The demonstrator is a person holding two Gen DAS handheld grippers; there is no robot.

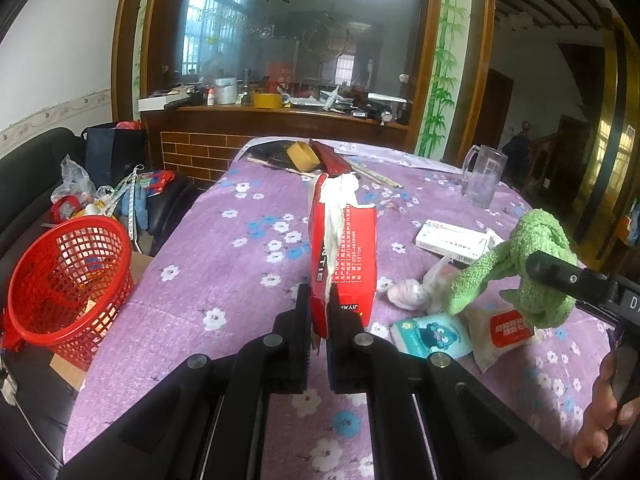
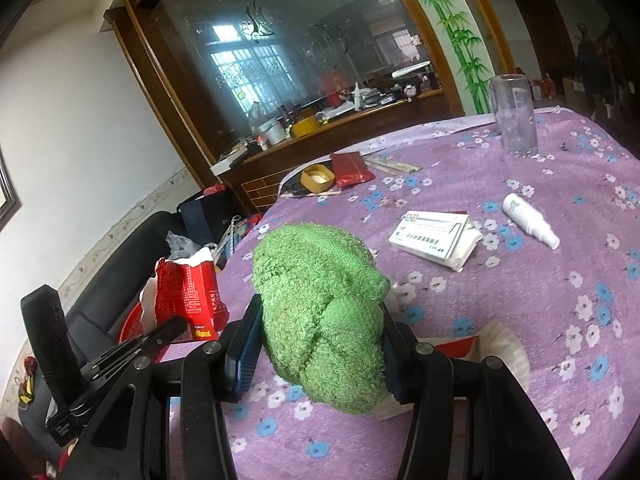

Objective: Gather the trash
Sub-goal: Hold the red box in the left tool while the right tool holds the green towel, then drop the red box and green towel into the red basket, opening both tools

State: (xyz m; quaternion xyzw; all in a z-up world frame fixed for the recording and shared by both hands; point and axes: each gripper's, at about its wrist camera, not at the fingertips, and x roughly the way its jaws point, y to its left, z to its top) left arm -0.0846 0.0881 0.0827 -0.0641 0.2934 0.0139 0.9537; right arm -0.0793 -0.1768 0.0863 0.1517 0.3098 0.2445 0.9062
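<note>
My left gripper (image 1: 319, 312) is shut on a torn red carton (image 1: 344, 252) with white paper sticking out, held above the purple flowered table (image 1: 224, 280). The carton also shows in the right wrist view (image 2: 188, 296). My right gripper (image 2: 320, 320) is shut on a knotted green cloth (image 2: 320, 312), held above the table; the cloth also shows at the right of the left wrist view (image 1: 532, 268). A red mesh basket (image 1: 68, 284) stands off the table's left edge. Wrappers (image 1: 432, 334) and a red-and-white packet (image 1: 508, 328) lie on the table.
A white medicine box (image 2: 432, 236), a small white bottle (image 2: 528, 220), a glass mug (image 2: 514, 114), a yellow tape roll (image 2: 317, 178) and a red pouch (image 2: 352, 168) lie on the table. A black sofa with clutter (image 1: 100, 196) is left. A cluttered wooden cabinet (image 1: 280, 116) stands behind.
</note>
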